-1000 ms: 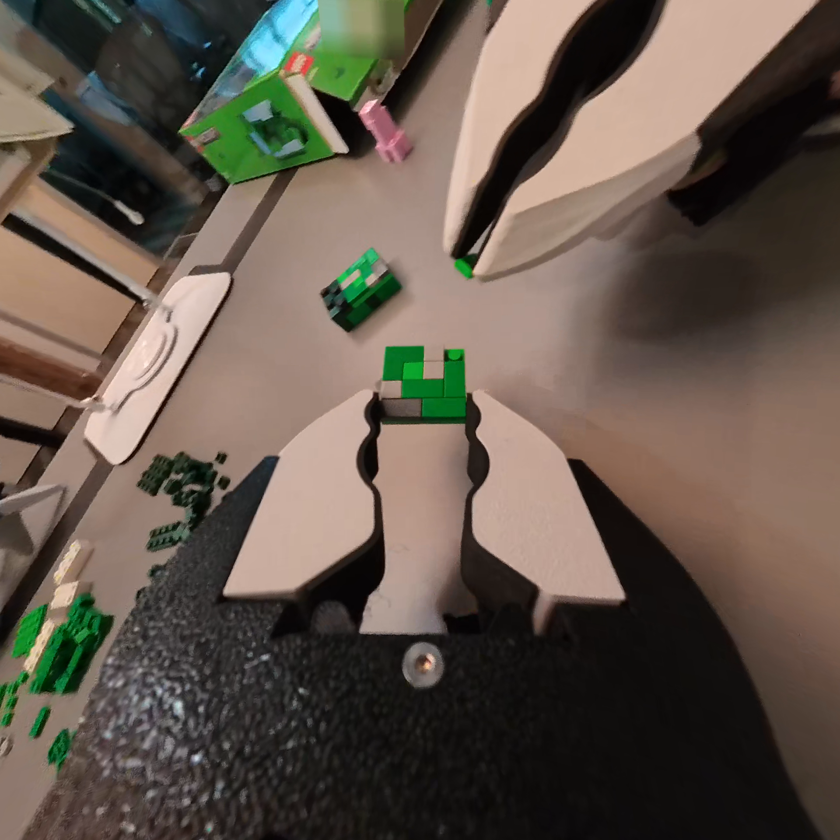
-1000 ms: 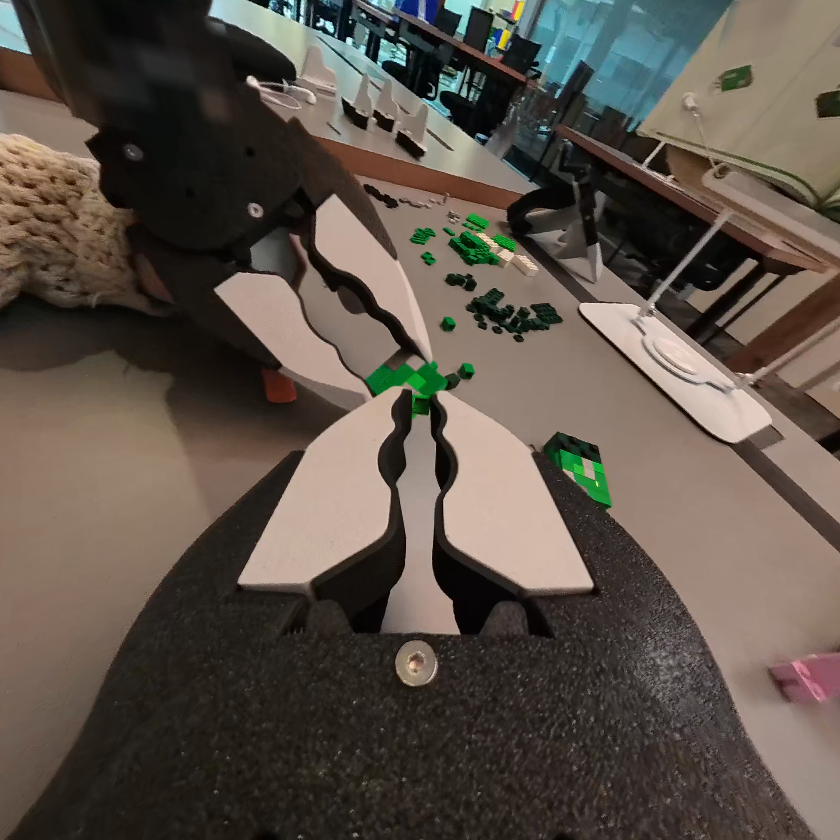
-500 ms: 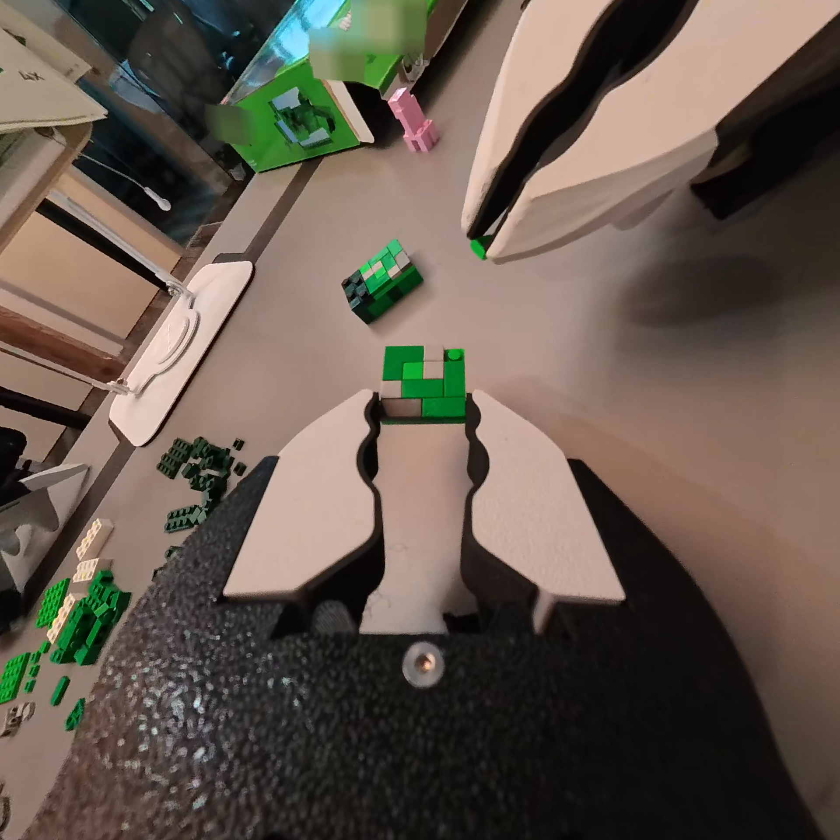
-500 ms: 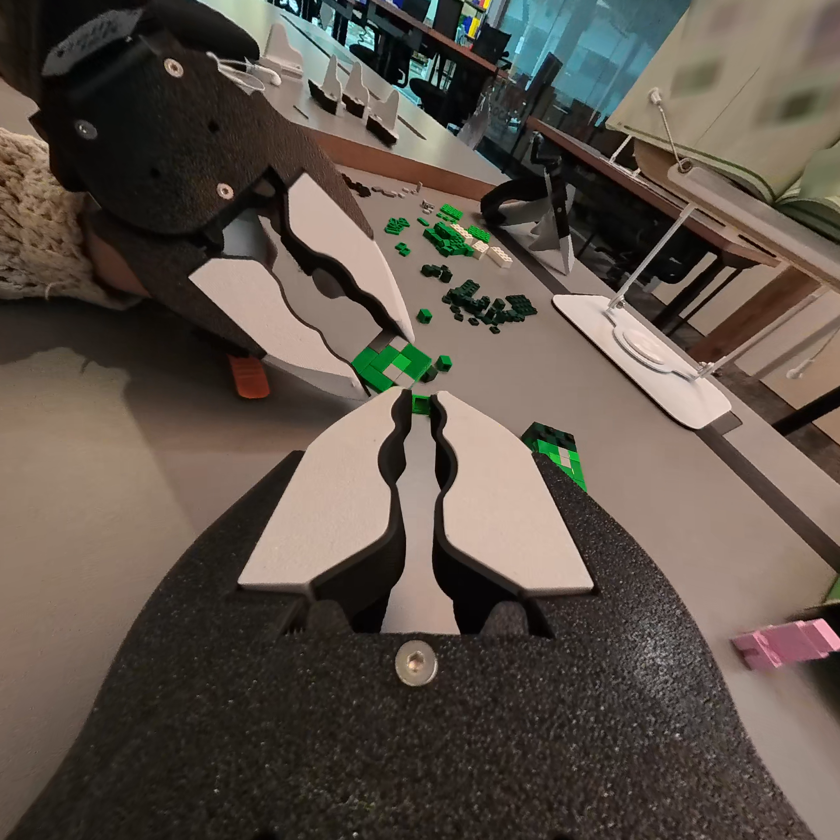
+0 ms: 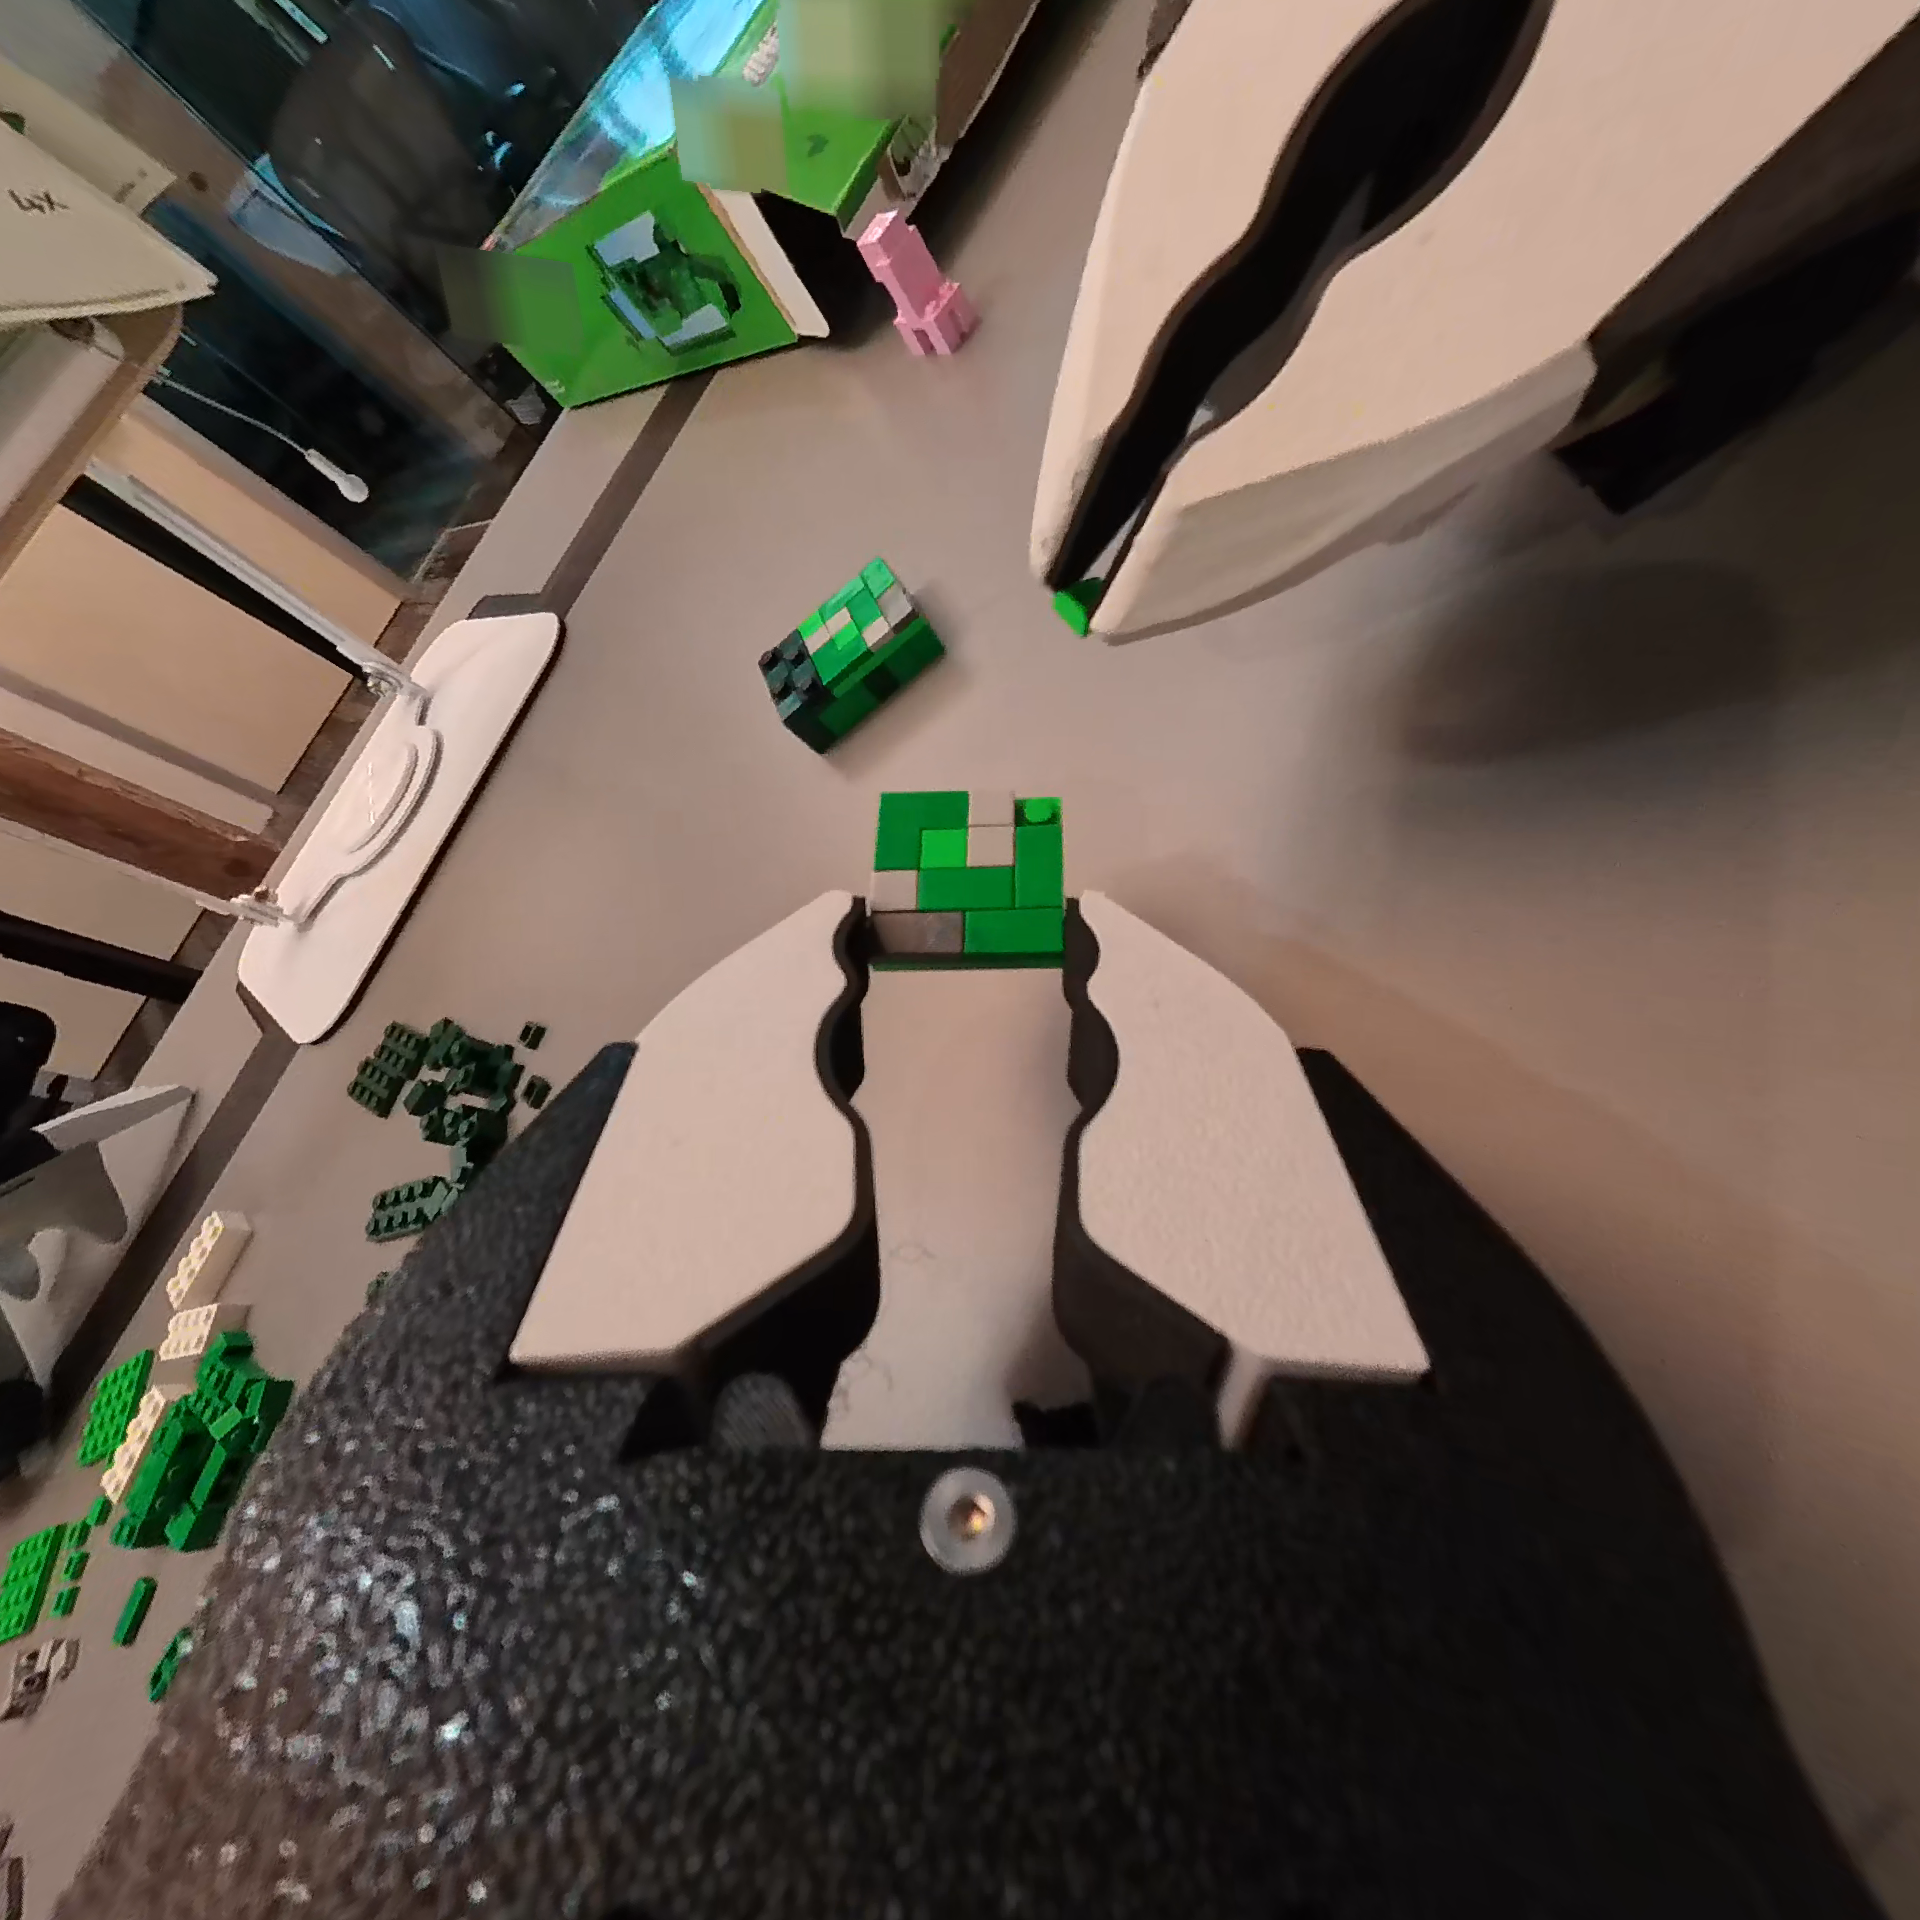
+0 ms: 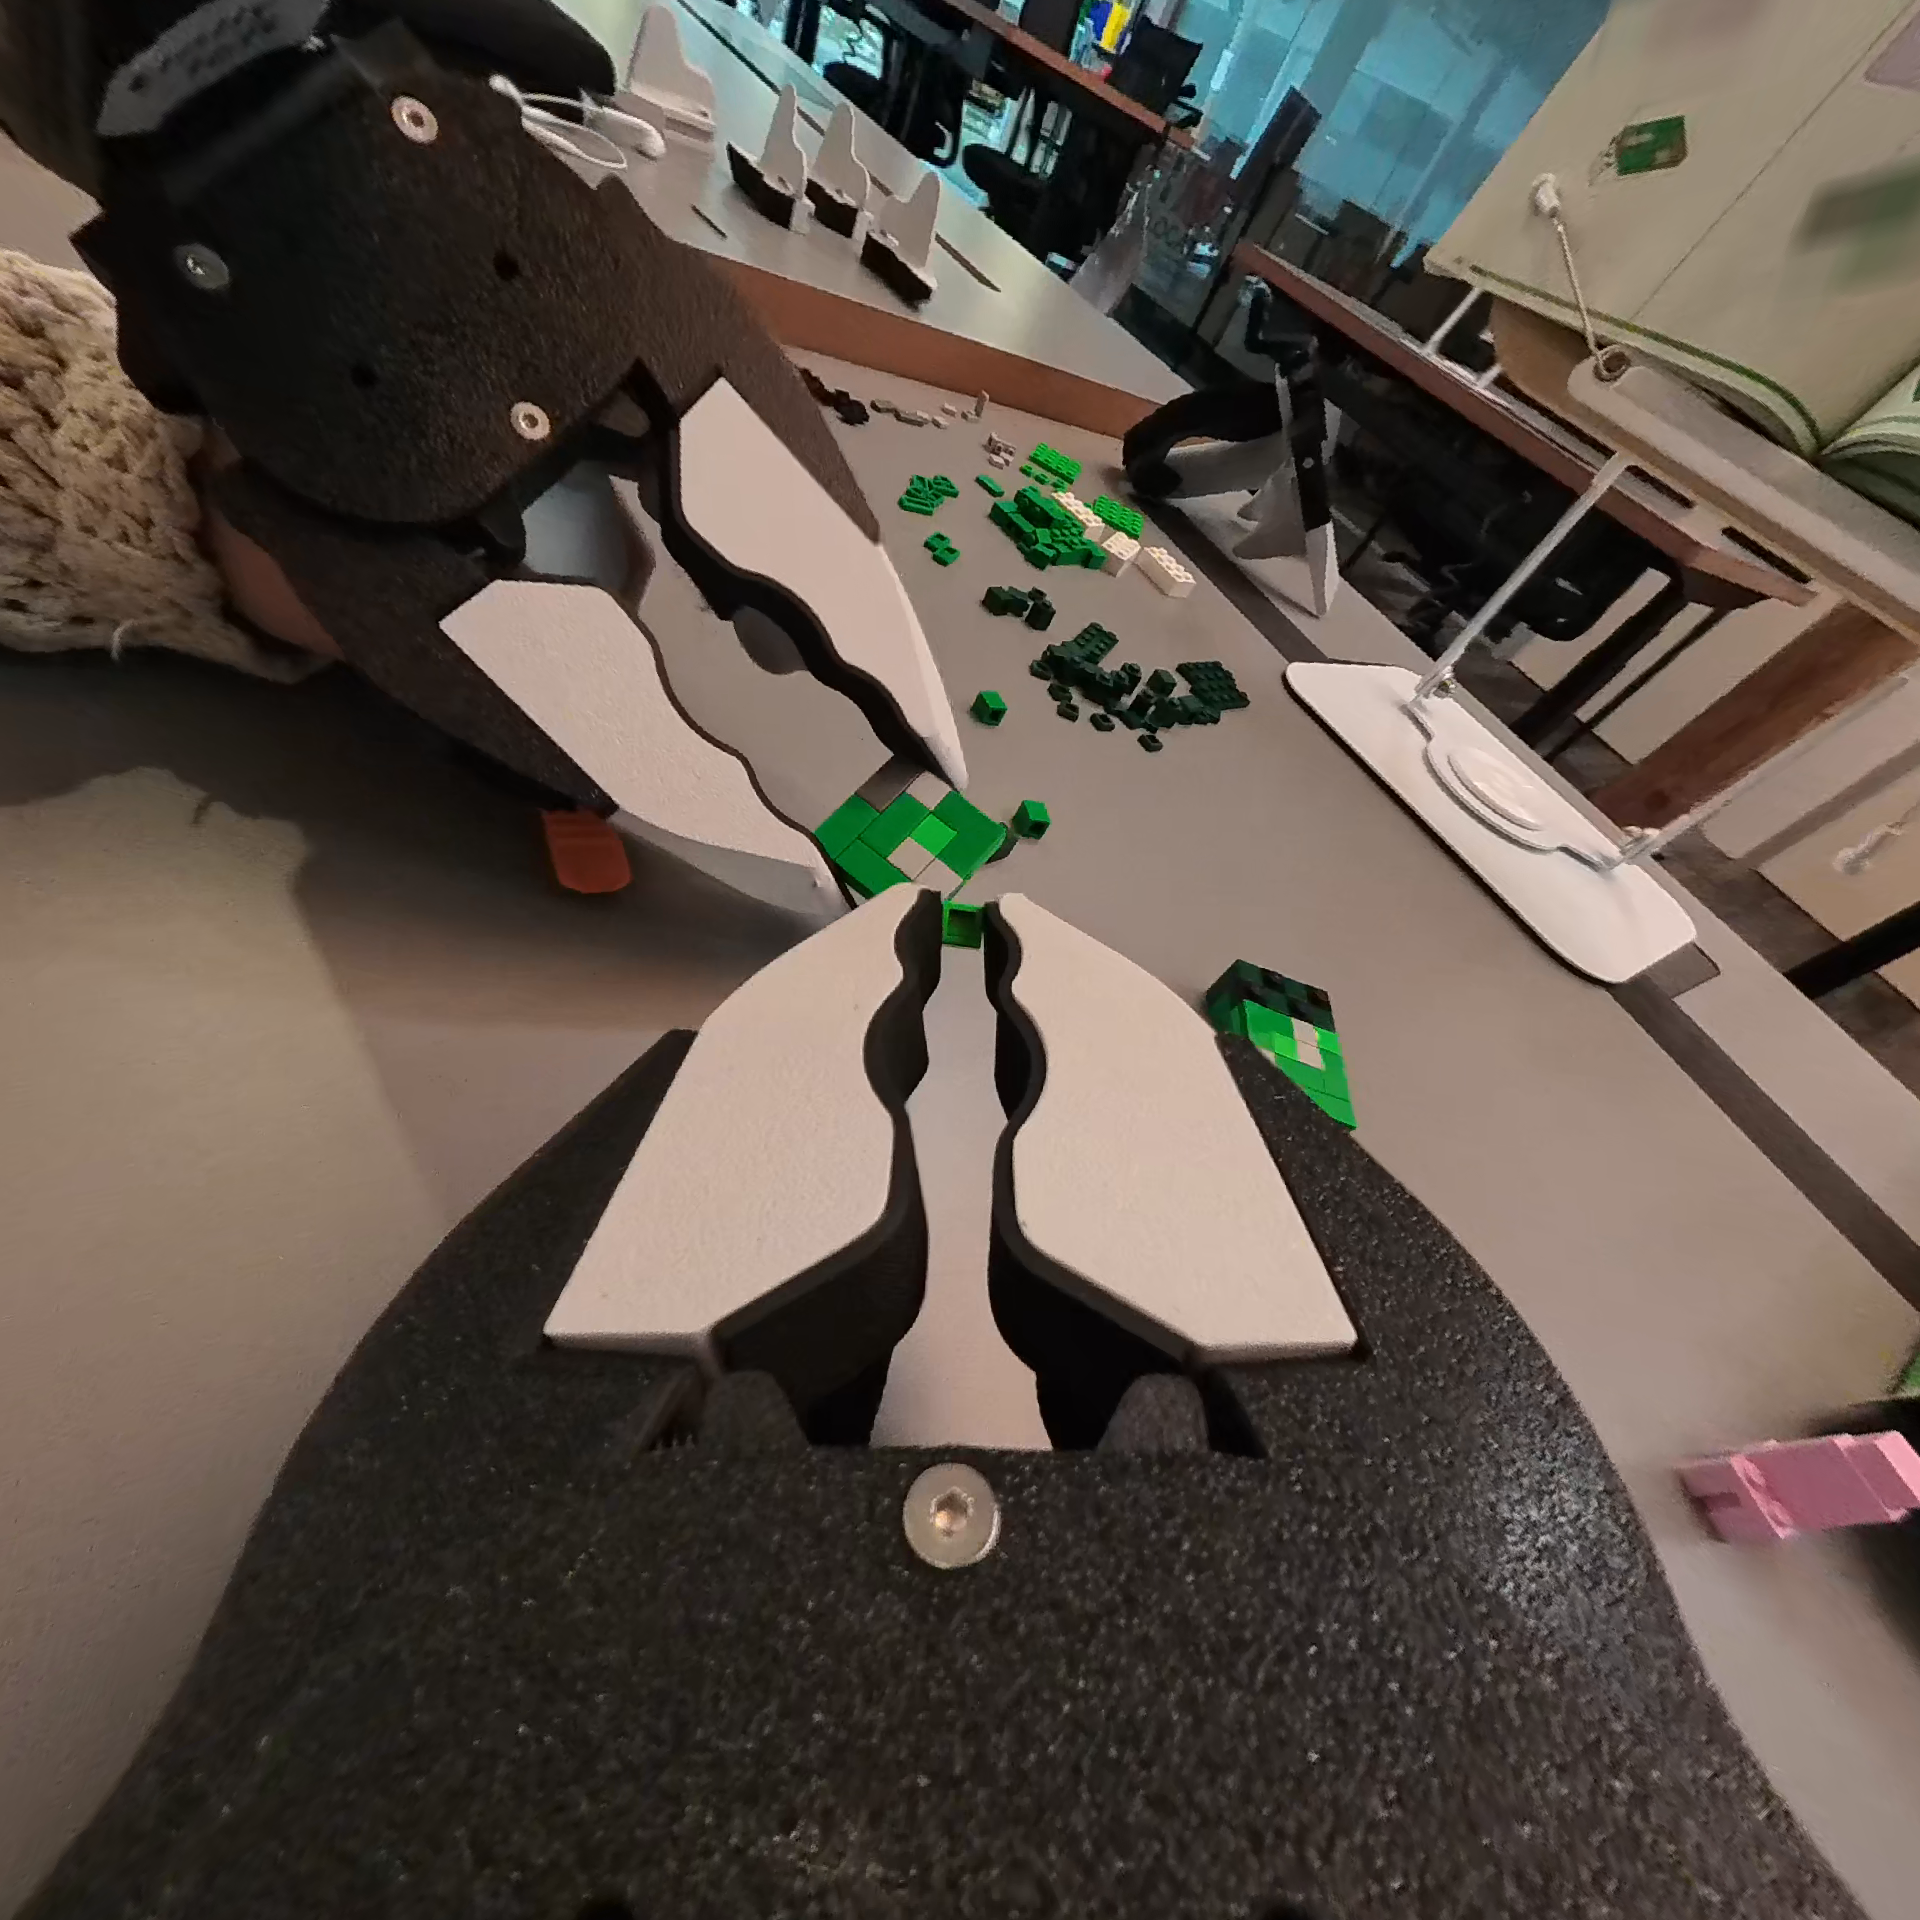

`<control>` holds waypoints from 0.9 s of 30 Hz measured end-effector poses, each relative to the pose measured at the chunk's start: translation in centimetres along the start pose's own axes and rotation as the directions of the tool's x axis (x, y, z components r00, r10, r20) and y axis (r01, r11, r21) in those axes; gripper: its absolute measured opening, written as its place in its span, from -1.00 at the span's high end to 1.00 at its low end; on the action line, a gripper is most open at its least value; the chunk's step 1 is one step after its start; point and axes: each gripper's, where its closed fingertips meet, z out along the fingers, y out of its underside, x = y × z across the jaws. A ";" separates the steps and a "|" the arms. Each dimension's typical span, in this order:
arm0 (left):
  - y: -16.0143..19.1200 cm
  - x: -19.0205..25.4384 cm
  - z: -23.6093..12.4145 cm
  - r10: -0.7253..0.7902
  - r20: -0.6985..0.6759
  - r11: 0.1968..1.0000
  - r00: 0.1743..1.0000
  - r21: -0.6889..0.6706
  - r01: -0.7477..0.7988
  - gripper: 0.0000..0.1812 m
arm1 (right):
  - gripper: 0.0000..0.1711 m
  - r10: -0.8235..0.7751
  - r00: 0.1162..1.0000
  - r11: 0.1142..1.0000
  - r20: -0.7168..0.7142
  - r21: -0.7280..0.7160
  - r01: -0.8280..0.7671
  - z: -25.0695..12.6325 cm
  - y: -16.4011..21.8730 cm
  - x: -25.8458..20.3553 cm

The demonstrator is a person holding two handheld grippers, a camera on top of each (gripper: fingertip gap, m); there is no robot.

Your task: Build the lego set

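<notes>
My left gripper (image 5: 968,925) is shut on a flat green, grey and white lego assembly (image 5: 971,862), held just above the grey table. One stud (image 5: 1035,812) shows at its far right corner. My right gripper (image 6: 961,914) is shut on a small green brick (image 6: 962,925); in the left wrist view it hangs at the upper right (image 5: 1075,613) with that brick (image 5: 1073,608) at its tips. In the right wrist view the left gripper (image 6: 894,821) and its assembly (image 6: 914,836) lie just beyond my right fingertips. A second built green block (image 5: 852,652) lies on the table, also in the right wrist view (image 6: 1288,1034).
Loose dark green (image 6: 1132,681), bright green and white bricks (image 6: 1070,520) lie spread on the table's far side. A white stand base (image 6: 1486,810) sits by the table edge. A pink lego figure (image 5: 914,286) and a green box (image 5: 655,286) stand beyond. A knitted sleeve (image 6: 73,488) is behind the left gripper. The pink lego figure (image 5: 914,286) is about equally far from each gripper, around 25 centimetres. It is also in sight in the right wrist view (image 6: 1793,1471).
The right gripper with its small green brick has drawn back slightly from the assembly. The left gripper keeps its hold on the assembly while its view has swung a little.
</notes>
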 end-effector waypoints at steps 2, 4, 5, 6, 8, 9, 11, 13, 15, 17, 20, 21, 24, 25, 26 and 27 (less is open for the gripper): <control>-0.1 0.1 0.0 0.008 -0.003 1.000 1.000 0.002 -0.008 0.61 | 0.91 0.028 0.998 0.999 0.062 -0.048 -0.025 -0.2 0.7 -0.4; -0.4 0.4 -0.1 0.022 -0.017 1.000 1.000 0.016 -0.022 0.61 | 0.91 0.050 0.994 0.996 0.101 -0.074 -0.043 -0.7 1.2 -0.4; -0.6 0.6 -0.1 0.030 -0.028 0.999 0.999 0.026 -0.029 0.61 | 0.91 0.053 0.991 0.997 0.126 -0.068 -0.045 -1.0 1.2 -0.6; -0.7 0.7 -0.2 0.036 -0.030 0.999 0.999 0.032 -0.035 0.61 | 0.92 0.060 0.987 0.995 0.147 -0.083 -0.049 -1.3 1.4 -0.8; -0.9 0.8 -0.2 0.051 -0.029 0.998 0.998 0.031 -0.050 0.61 | 0.92 0.079 0.972 0.983 0.220 -0.179 -0.039 -1.9 2.6 -1.5; -0.9 0.9 -0.2 0.057 -0.028 0.998 0.998 0.028 -0.056 0.61 | 0.92 0.106 0.957 0.965 0.272 -0.259 -0.033 -2.3 3.5 -2.1; -0.9 0.9 -0.1 0.064 -0.029 0.998 0.998 0.025 -0.063 0.61 | 0.92 0.135 0.938 0.921 0.320 -0.389 0.000 -3.2 4.9 -2.6; -0.9 0.9 -0.1 0.066 -0.028 0.998 0.997 0.024 -0.065 0.61 | 0.92 0.119 0.936 0.900 0.330 -0.435 0.039 -3.7 5.2 -2.5; -0.8 0.8 -0.2 0.063 -0.025 0.998 0.998 0.023 -0.062 0.61 | 0.91 0.136 0.923 0.887 0.360 -0.458 0.048 -3.9 5.3 -2.9; -0.8 0.7 -0.2 0.058 -0.021 0.998 0.998 0.022 -0.057 0.61 | 0.86 0.142 0.914 0.896 0.381 -0.442 0.045 -3.8 5.2 -3.2; -0.7 0.6 -0.3 0.050 -0.017 0.998 0.999 0.025 -0.050 0.61 | 0.75 0.183 0.916 0.919 0.357 -0.394 -0.030 -4.0 4.8 -3.1; -0.7 0.6 -0.3 0.050 -0.017 0.998 0.999 0.025 -0.049 0.61 | 0.75 0.207 0.913 0.920 0.351 -0.387 -0.060 -4.3 4.7 -3.1; -0.8 0.6 -0.3 0.056 -0.017 0.998 0.998 0.024 -0.055 0.61 | 0.76 0.297 0.901 0.900 0.317 -0.408 -0.153 -4.9 5.1 -2.9; -0.9 0.6 -0.3 0.058 -0.018 0.998 0.998 0.026 -0.058 0.61 | 0.76 0.320 0.896 0.893 0.309 -0.414 -0.176 -4.9 5.2 -2.8; -0.9 0.7 -0.3 0.062 -0.020 0.998 0.998 0.028 -0.061 0.61 | 0.77 0.328 0.897 0.891 0.297 -0.412 -0.189 -4.8 5.2 -2.6; -0.9 0.8 -0.3 0.066 -0.022 0.997 0.998 0.027 -0.065 0.61 | 0.78 0.329 0.904 0.887 0.274 -0.417 -0.196 -4.6 5.4 -2.3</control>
